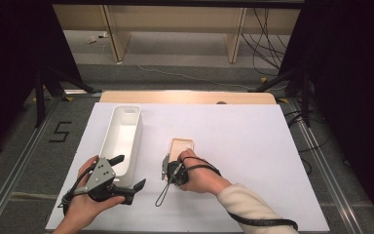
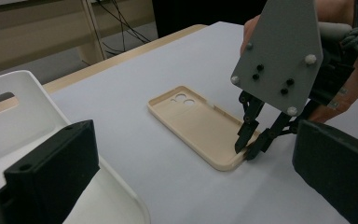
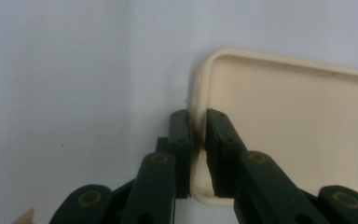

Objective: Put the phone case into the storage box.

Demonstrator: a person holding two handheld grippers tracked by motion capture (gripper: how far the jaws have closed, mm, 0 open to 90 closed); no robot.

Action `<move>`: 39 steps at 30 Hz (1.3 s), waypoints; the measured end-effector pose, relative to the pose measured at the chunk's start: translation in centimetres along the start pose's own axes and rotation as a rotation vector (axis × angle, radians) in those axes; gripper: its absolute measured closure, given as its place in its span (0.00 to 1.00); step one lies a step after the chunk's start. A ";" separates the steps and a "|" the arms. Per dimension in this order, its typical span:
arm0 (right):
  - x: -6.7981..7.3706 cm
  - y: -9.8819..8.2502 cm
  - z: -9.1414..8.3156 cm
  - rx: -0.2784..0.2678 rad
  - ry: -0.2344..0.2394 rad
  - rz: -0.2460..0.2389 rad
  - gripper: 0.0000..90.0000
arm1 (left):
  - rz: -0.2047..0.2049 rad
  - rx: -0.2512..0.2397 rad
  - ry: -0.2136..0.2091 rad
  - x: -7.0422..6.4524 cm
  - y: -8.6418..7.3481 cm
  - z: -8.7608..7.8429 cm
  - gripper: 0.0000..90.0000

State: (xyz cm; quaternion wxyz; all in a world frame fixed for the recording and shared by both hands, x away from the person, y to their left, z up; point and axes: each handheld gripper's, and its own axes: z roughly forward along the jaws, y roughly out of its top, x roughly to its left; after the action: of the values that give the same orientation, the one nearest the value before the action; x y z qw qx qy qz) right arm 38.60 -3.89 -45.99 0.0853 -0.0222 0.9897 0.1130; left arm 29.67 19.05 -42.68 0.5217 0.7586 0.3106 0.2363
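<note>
Right gripper (image 3: 198,140): jaws nearly together, clamped on side wall of beige phone case (image 2: 200,123), one pad outside, one inside. Case lies open side up on white sheet (image 1: 233,131), right of white bin (image 1: 121,136). Left gripper (image 1: 129,170): jaws wide apart, empty, beside bin. Left gripper view reveals camera holes at case's far end.

Left gripper (image 1: 129,171): black body, blocky matte jaws, and a grey three-cornered plate (image 1: 102,171) on top, dotted with small fasteners. Right gripper (image 2: 246,151): the same grey plate (image 2: 279,51), black screws and pale round studs at its corners, over slim black linked fingers (image 3: 182,140) with brass-coloured pivot pins. A dark braided cable (image 1: 263,222) loops off it across a cream sleeve (image 1: 246,204). The left forearm is bare.
</note>
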 end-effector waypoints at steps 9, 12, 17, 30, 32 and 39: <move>0.1 -0.2 -0.1 -0.009 0.009 0.016 0.95 | 0.001 0.000 0.000 0.0 0.0 0.0 0.00; 0.1 -0.4 -0.2 -0.025 0.014 0.015 0.97 | 0.000 0.000 -0.001 0.0 0.0 0.0 0.00; 0.2 -0.6 -0.2 -0.035 0.017 0.005 0.98 | 0.001 0.000 -0.001 0.0 0.0 0.0 0.00; 0.5 -1.4 -3.2 -0.128 -0.019 -0.024 0.98 | -0.003 0.000 0.002 0.0 0.0 0.0 0.00; 0.6 -1.6 -3.5 -0.140 -0.026 -0.037 0.98 | -0.003 0.000 0.002 0.0 0.0 0.0 0.00; 1.3 -2.4 -4.4 -0.194 -0.045 -0.051 0.98 | -0.007 -0.002 0.003 0.0 0.0 0.0 0.00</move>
State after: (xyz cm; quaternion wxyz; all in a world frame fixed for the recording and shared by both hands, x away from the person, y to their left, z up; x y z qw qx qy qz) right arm 36.81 -7.26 -42.56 0.1079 -0.0532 0.9711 0.2064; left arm 29.69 19.04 -42.74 0.5227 0.7567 0.3138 0.2360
